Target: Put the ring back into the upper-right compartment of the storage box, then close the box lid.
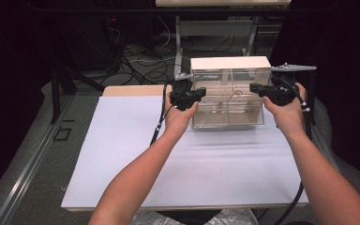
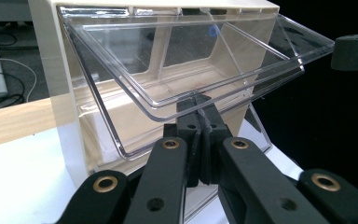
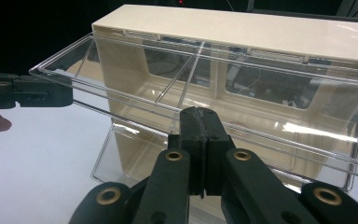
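A cream cabinet (image 1: 229, 63) with clear tilt-out bins stands at the back of the white table top (image 1: 192, 159). Its upper clear bin (image 1: 227, 101) is tilted out toward me. My left gripper (image 1: 199, 93) sits at the bin's left end and my right gripper (image 1: 253, 88) at its right end. Each points inward. In the left gripper view the jaws (image 2: 199, 100) are pressed together, with their tips just under the clear bin's (image 2: 191, 56) front lip. In the right gripper view the jaws (image 3: 200, 112) are also shut, close below the bin's (image 3: 135, 93) rim. I cannot tell if either touches it.
A wooden table edge (image 1: 131, 90) shows behind the white top. Cables (image 1: 140, 61) lie on the floor beyond, beside a metal frame (image 1: 215, 28). The front half of the table top lies between my forearms.
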### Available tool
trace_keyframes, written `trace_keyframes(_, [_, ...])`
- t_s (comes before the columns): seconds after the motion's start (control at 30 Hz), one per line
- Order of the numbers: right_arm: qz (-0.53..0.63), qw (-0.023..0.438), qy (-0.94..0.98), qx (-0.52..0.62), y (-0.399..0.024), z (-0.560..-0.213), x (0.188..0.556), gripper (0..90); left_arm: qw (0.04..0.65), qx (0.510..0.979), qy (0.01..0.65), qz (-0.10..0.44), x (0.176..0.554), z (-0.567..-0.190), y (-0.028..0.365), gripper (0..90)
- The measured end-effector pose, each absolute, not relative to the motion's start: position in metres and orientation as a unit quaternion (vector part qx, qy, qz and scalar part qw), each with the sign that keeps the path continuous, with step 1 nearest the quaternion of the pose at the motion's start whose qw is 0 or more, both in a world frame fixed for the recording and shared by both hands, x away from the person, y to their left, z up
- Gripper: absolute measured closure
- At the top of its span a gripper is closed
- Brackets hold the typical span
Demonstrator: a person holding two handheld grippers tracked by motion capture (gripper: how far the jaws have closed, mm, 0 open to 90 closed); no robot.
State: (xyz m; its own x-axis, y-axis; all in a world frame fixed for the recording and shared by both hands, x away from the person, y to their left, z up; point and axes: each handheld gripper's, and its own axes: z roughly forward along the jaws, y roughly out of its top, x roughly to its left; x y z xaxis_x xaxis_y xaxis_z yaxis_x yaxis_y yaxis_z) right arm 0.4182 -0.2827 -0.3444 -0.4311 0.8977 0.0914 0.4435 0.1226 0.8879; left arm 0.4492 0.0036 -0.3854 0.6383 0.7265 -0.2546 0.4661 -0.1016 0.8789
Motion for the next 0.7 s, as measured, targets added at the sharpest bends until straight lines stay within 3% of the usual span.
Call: trace_keyframes(0.7, [0.453,0.236,0.707,0.488,-0.285,-0.358,0.423,90.0,0.532,0.732,0.41,0.113,0.445,-0.4,0.003,90.0])
